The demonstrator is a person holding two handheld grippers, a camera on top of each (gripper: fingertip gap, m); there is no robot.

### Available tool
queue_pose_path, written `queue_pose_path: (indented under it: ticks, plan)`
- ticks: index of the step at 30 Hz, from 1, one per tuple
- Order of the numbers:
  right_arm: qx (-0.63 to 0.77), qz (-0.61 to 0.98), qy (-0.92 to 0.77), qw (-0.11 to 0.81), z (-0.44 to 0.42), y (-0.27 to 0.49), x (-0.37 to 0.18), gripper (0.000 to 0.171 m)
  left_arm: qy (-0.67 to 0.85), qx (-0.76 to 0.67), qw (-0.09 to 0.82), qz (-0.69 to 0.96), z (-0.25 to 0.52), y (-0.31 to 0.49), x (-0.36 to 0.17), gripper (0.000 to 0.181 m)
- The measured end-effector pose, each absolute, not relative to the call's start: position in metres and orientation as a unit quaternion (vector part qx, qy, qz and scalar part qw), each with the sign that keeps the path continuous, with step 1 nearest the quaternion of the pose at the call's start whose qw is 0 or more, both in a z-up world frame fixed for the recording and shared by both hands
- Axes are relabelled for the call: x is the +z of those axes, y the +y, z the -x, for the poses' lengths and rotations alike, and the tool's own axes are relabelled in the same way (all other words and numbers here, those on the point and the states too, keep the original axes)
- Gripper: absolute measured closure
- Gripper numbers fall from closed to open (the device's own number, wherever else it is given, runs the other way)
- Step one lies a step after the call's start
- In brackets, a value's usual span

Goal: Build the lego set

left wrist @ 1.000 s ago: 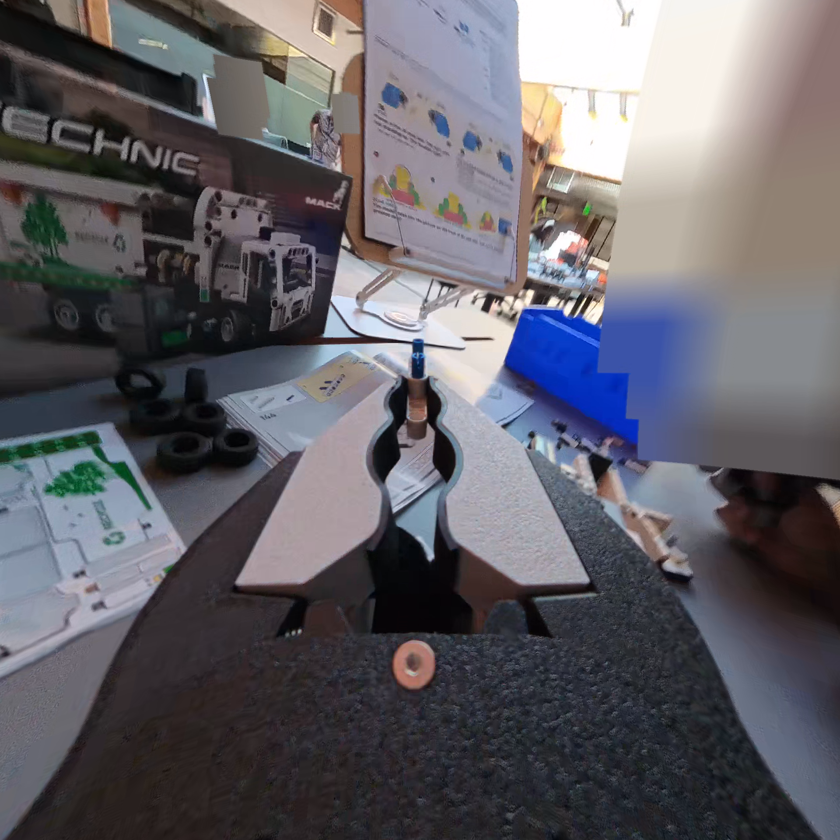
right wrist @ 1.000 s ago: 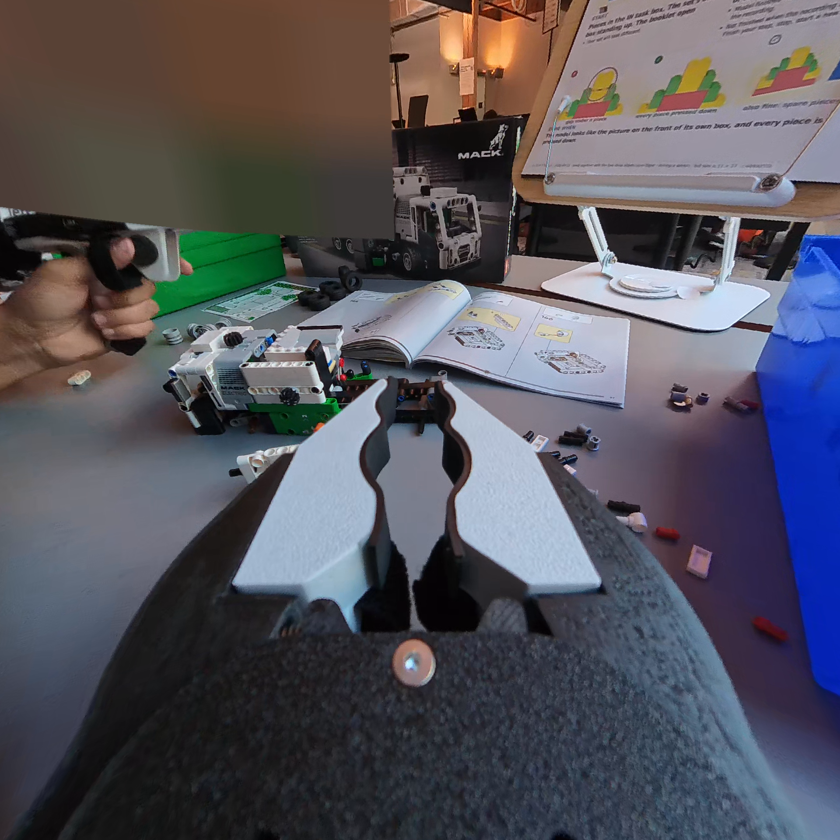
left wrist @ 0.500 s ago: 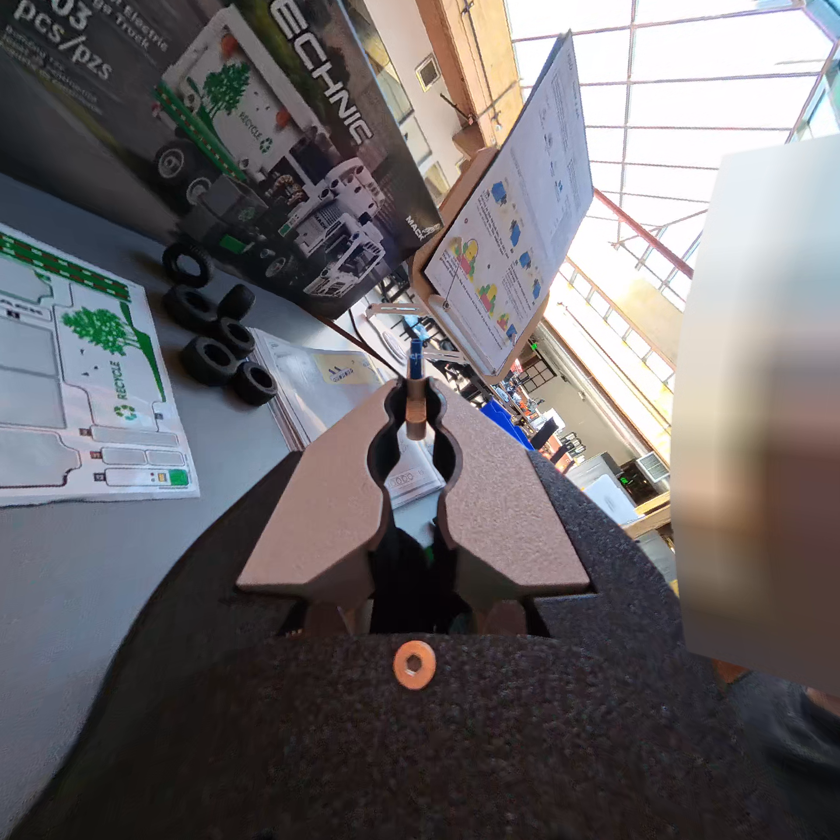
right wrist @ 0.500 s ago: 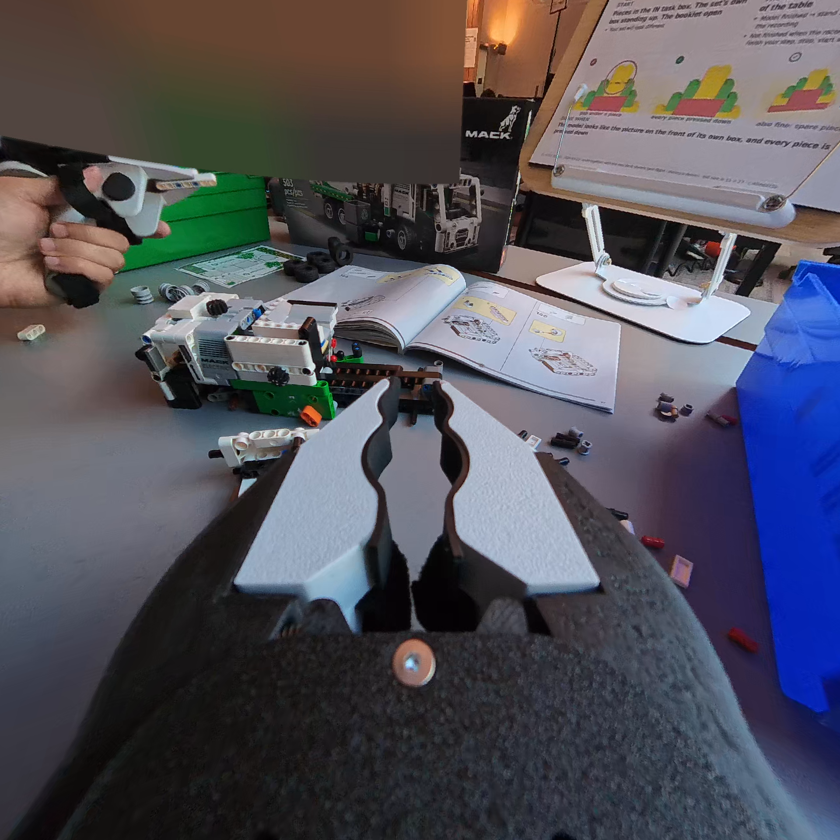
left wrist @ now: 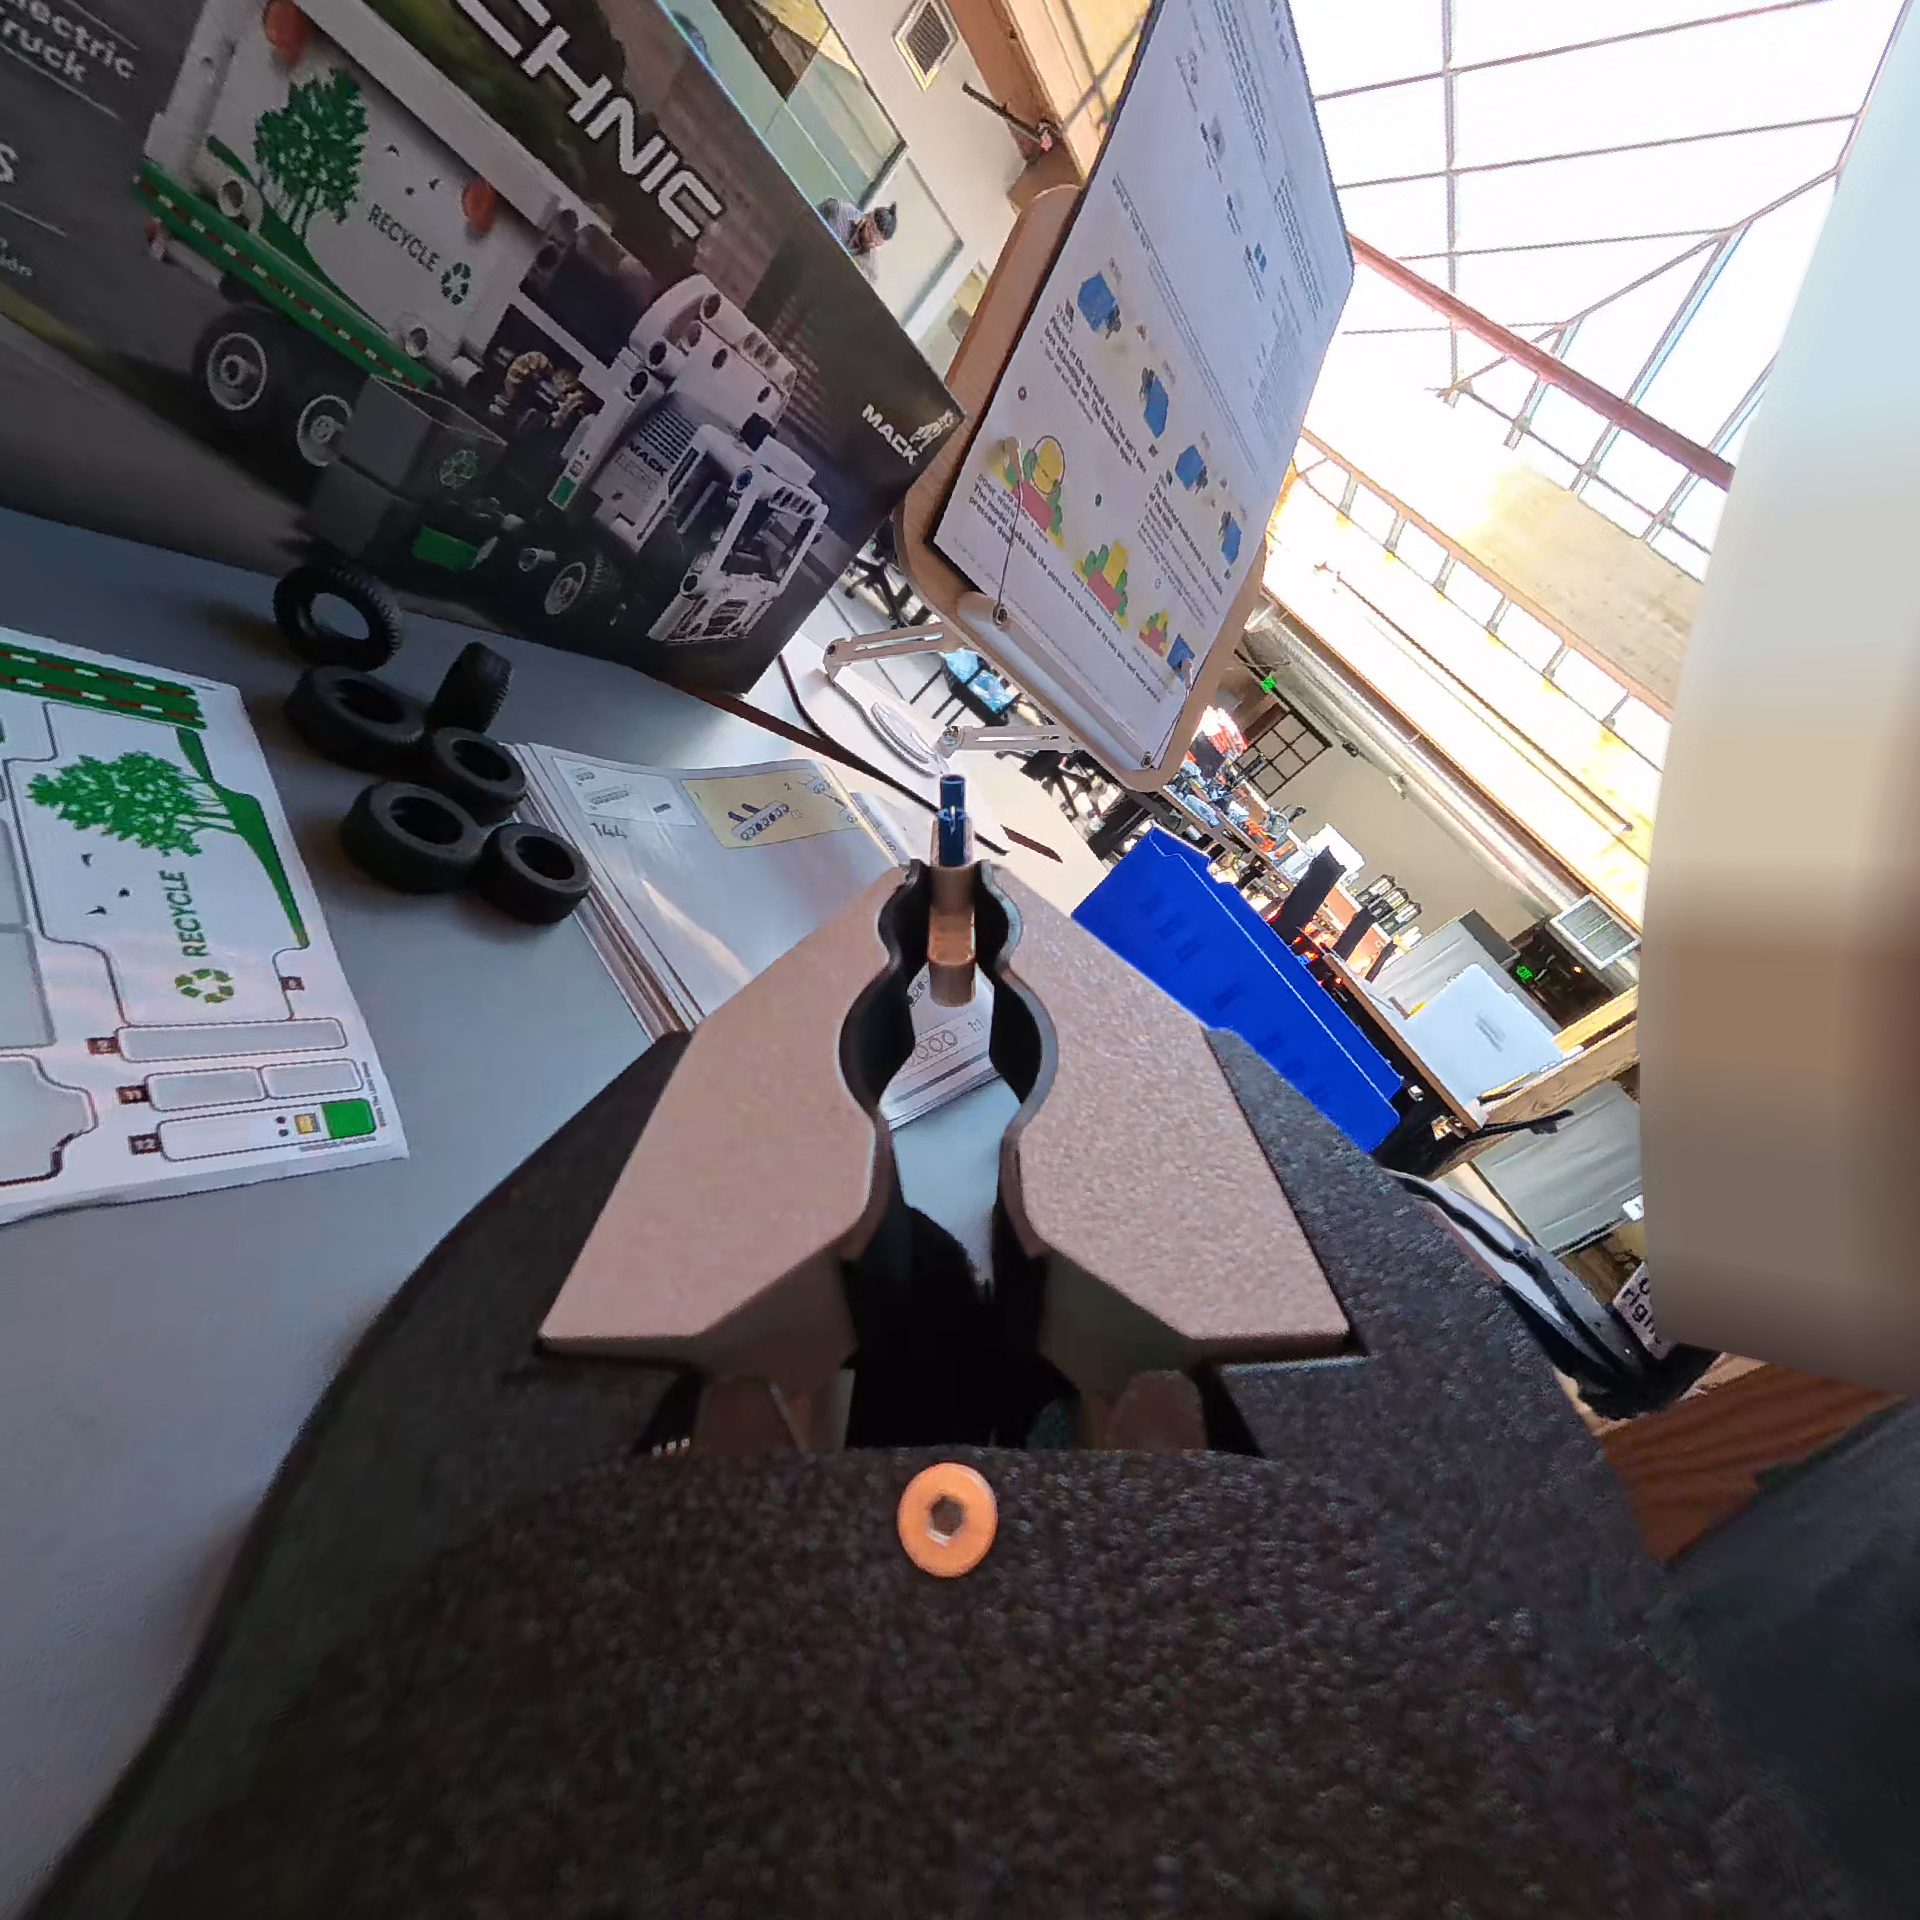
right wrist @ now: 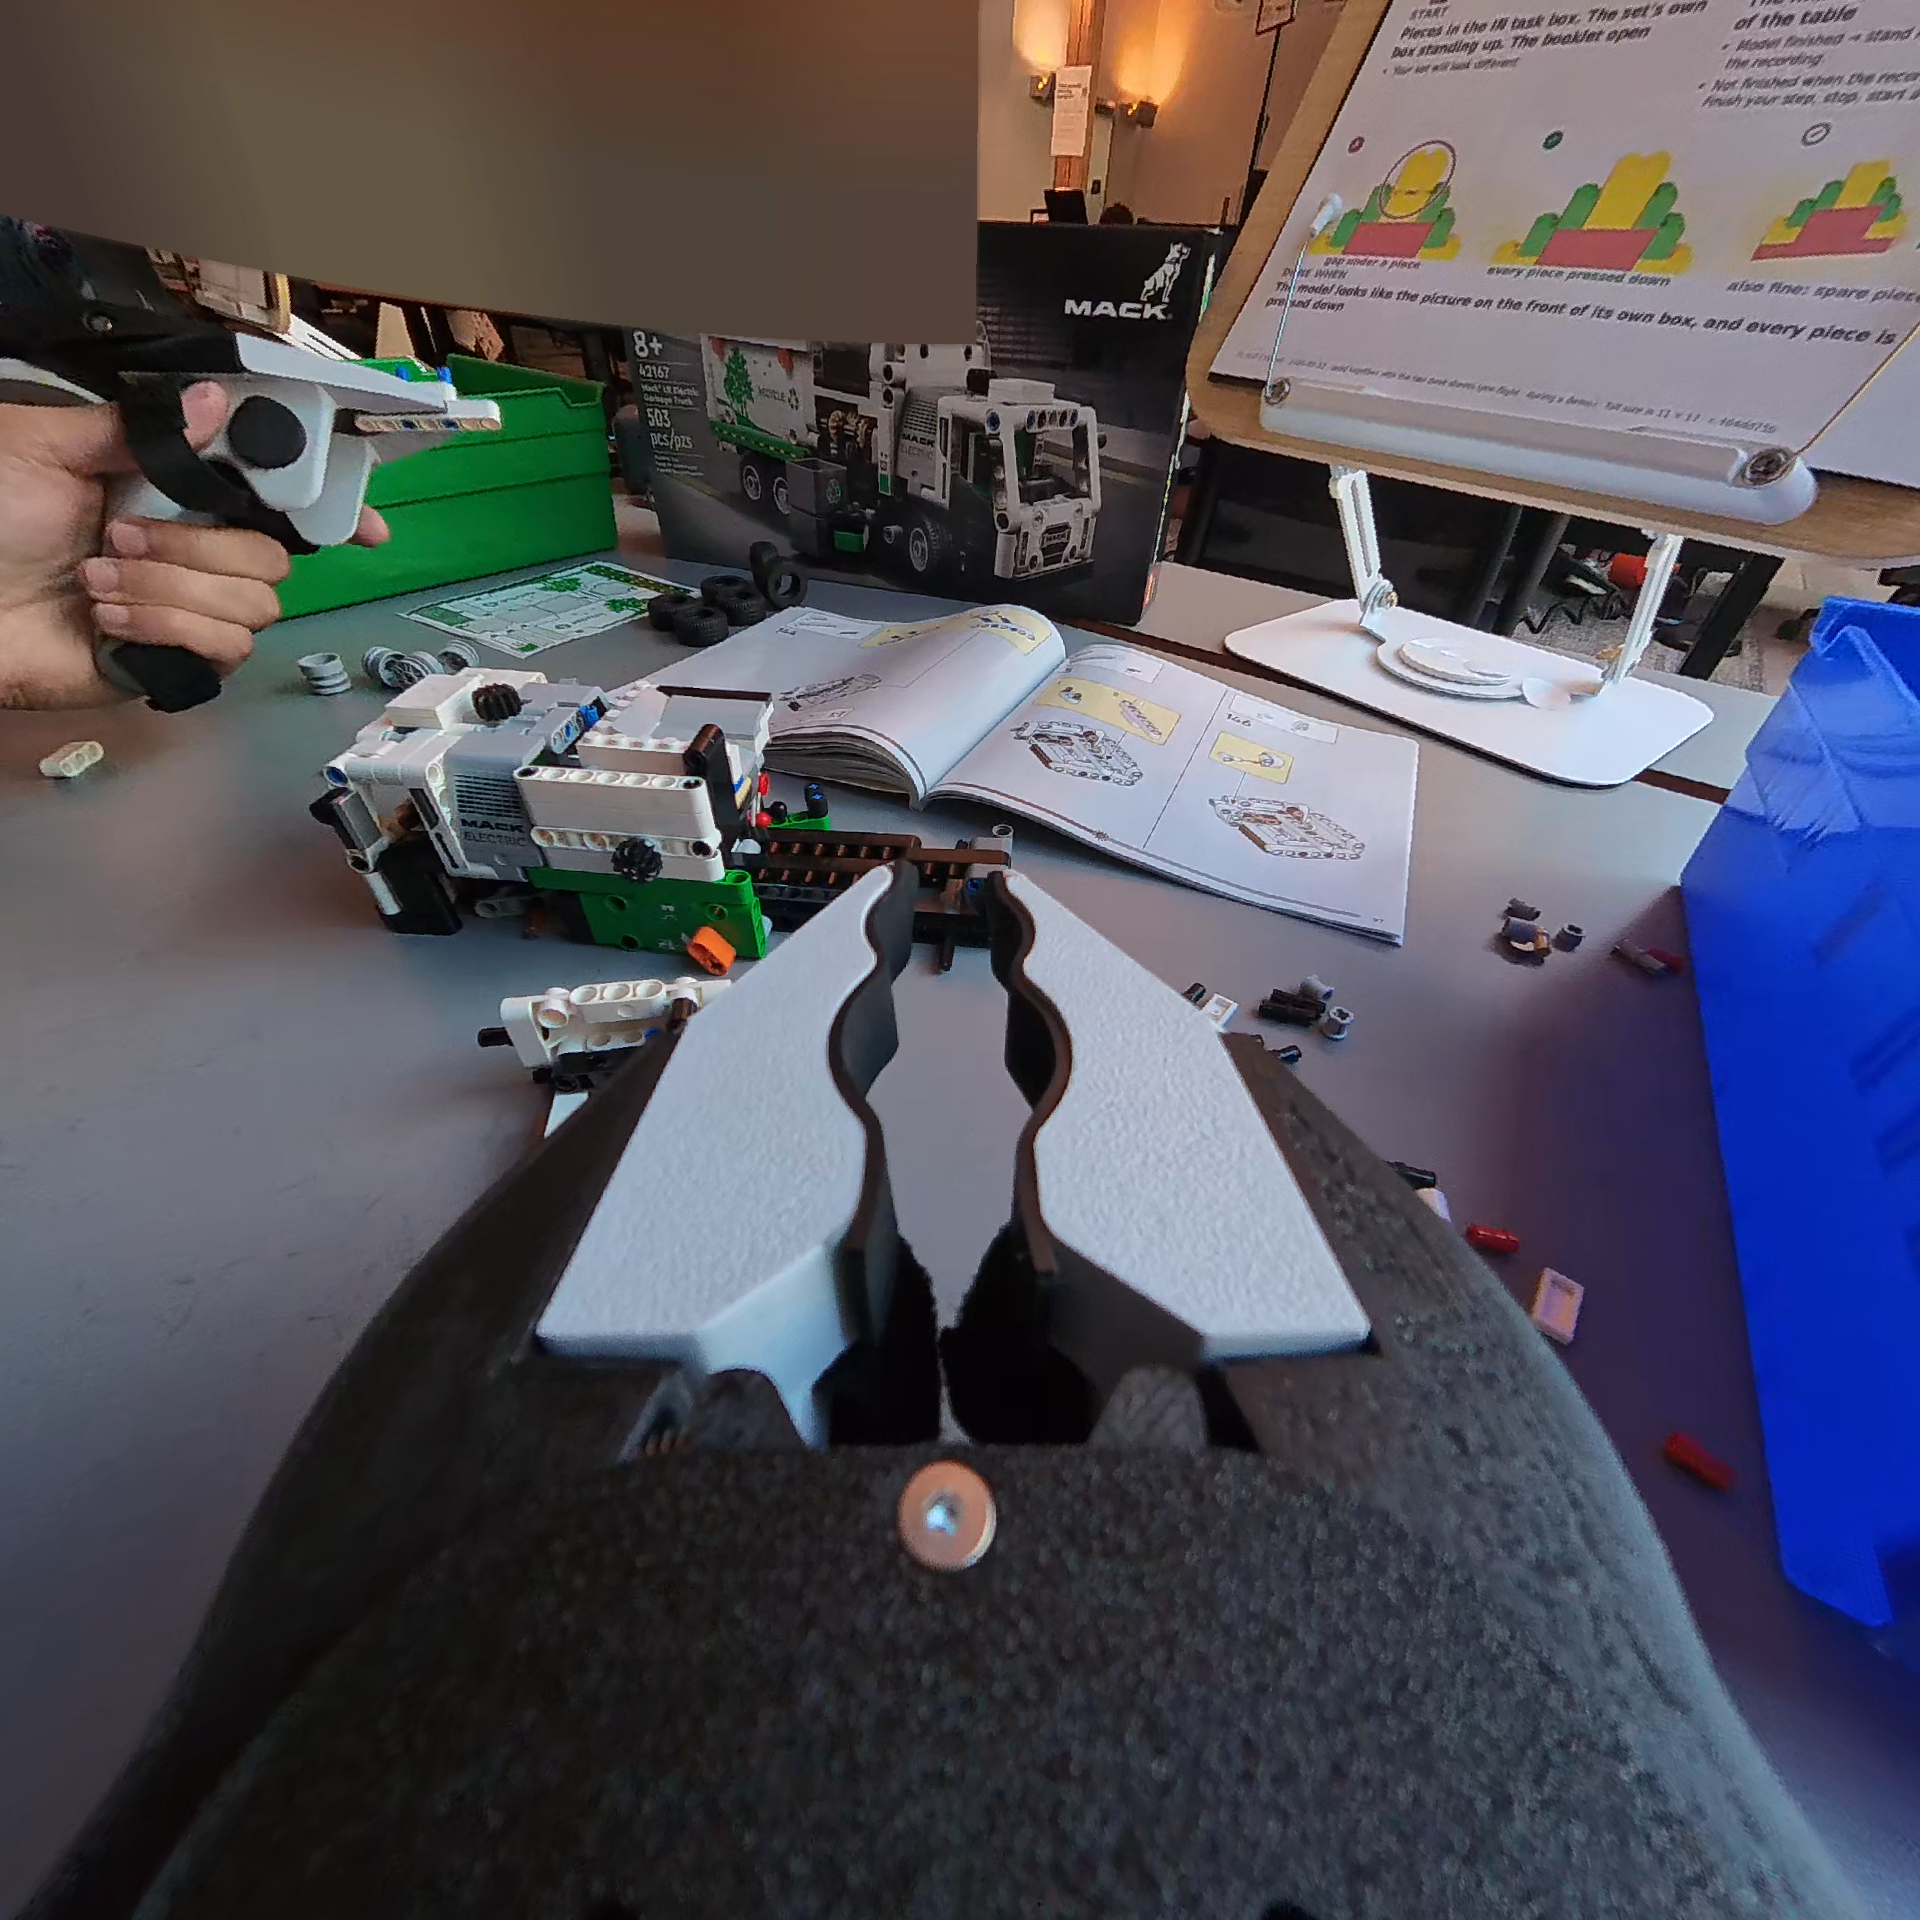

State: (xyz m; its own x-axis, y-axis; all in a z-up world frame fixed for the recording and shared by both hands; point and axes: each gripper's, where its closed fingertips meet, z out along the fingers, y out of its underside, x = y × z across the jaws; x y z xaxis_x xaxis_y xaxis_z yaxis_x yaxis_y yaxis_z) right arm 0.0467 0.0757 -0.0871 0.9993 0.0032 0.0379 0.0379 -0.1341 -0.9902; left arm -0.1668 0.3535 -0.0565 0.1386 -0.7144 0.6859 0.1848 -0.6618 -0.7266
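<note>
1. Left wrist view: the left tongs grip a tan beam with a blue pin, held above the surface. The blue bin hides its contents.
2. Right wrist view: the right tongs are parted and empty, just before the part-built truck on the surface; contents of the green bin cannot be told.

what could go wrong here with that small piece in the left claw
The left claw pinches the tan beam with blue pins only at its very tips, lifted and tilted well above the table. It could twist or slip out and fall among the black tyres or loose parts. The right claw is open, holding nothing, close to the half-built truck; a careless push could shift the unsupported model.
</note>
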Motion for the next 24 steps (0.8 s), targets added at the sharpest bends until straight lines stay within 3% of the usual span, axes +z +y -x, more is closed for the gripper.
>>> queue_pose_path:
  ticks: [24]
  plan:
    - [-0.004, 0.756, -0.016, 0.655, -0.0454, 0.0765, -0.0883, 0.16, 0.217, -0.614, 0.359, 0.668, 0.162, 0.3497, -0.0618, 0.175]
